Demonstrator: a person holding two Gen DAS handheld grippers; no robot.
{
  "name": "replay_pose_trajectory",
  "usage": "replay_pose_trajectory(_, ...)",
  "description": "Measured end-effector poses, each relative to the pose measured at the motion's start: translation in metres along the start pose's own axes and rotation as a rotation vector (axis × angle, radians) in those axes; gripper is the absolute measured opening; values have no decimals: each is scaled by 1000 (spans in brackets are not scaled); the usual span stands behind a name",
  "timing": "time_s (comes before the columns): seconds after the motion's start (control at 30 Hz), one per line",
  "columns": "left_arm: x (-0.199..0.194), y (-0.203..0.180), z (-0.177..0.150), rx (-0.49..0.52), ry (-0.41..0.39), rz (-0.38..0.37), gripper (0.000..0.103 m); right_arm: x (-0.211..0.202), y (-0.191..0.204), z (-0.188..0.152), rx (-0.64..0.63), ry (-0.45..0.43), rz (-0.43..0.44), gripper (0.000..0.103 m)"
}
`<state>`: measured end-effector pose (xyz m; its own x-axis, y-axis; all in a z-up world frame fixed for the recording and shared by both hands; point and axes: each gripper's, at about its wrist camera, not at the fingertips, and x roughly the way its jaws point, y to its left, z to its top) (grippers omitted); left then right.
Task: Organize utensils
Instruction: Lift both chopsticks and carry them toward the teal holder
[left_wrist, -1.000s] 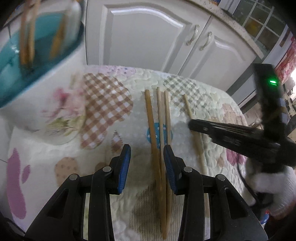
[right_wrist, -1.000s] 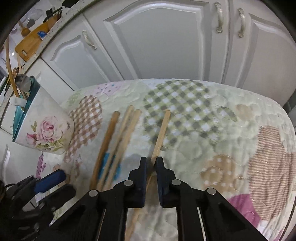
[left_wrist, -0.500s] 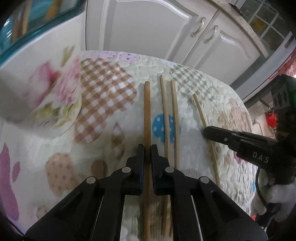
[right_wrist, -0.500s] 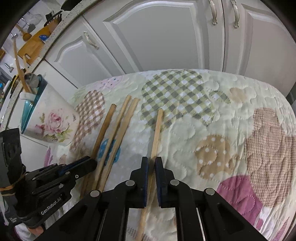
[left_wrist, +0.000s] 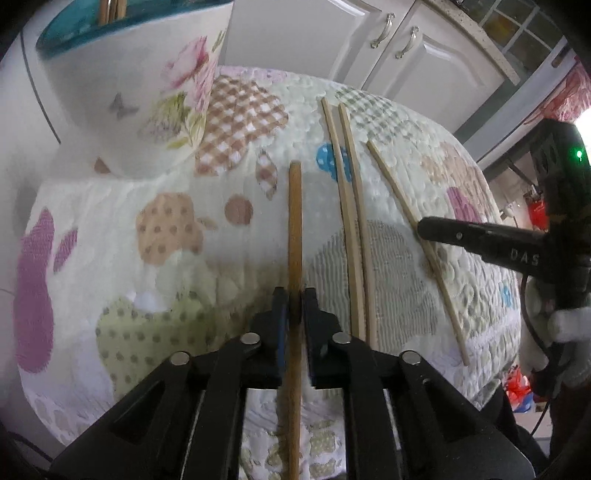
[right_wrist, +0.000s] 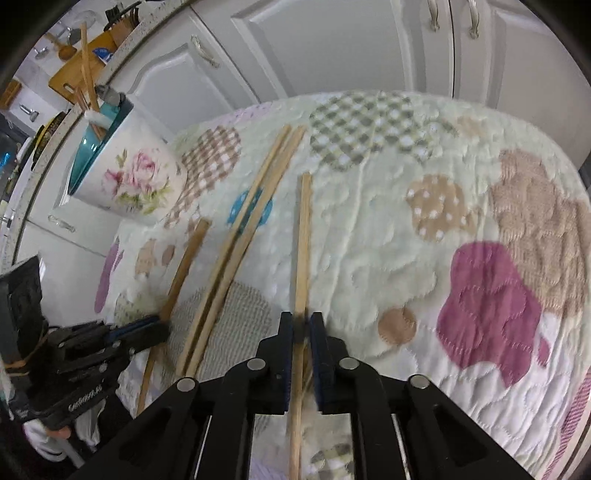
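My left gripper (left_wrist: 294, 308) is shut on a darker brown chopstick (left_wrist: 294, 221), held above the quilted cloth; it also shows in the right wrist view (right_wrist: 184, 266). My right gripper (right_wrist: 301, 325) is shut on a pale chopstick (right_wrist: 303, 236), seen in the left wrist view (left_wrist: 406, 214) under the right gripper (left_wrist: 424, 225). Two pale chopsticks (left_wrist: 351, 192) lie side by side on the cloth between them, also in the right wrist view (right_wrist: 247, 229). A floral cup with a teal inside (left_wrist: 147, 85) holds several utensils at the far left, also in the right wrist view (right_wrist: 129, 173).
A patchwork quilted cloth (right_wrist: 461, 229) covers the round table. White cabinet doors (right_wrist: 332, 48) stand behind it. A counter with a wooden board (right_wrist: 74, 74) is at the far left. The table edge drops off near both grippers.
Both grippers have pulled back and risen with their chopsticks. The left gripper, open a second ago, closed on the darker chopstick and lifted it away from the pale pair.
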<state>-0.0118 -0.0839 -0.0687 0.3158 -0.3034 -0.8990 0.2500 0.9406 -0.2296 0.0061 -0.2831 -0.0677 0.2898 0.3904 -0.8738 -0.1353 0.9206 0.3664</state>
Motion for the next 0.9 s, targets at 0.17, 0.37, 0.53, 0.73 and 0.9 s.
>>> replay_pose_trajectory(0.17, 7, -5, 25, 1, -32, 32, 26, 9, 5, 30, -22, -12, -46, 17)
replay_pose_trajectory(0.37, 29, -13, 50, 22, -31, 92, 29, 30, 8, 65, -46, 1, -73, 17)
replay_pose_trajectory(0.53, 34, -20, 58, 64, -51, 100, 7, 35, 10, 75, -73, -20, -89, 6)
replay_pose_trajectory(0.73, 10, -10, 54, 39, -78, 32, 6, 8, 13, 64, -71, -62, -23, 6)
replay_pose_trajectory(0.9, -33, -6, 50, 30, -157, -18, 6, -33, 20, 55, -82, -127, 48, 5)
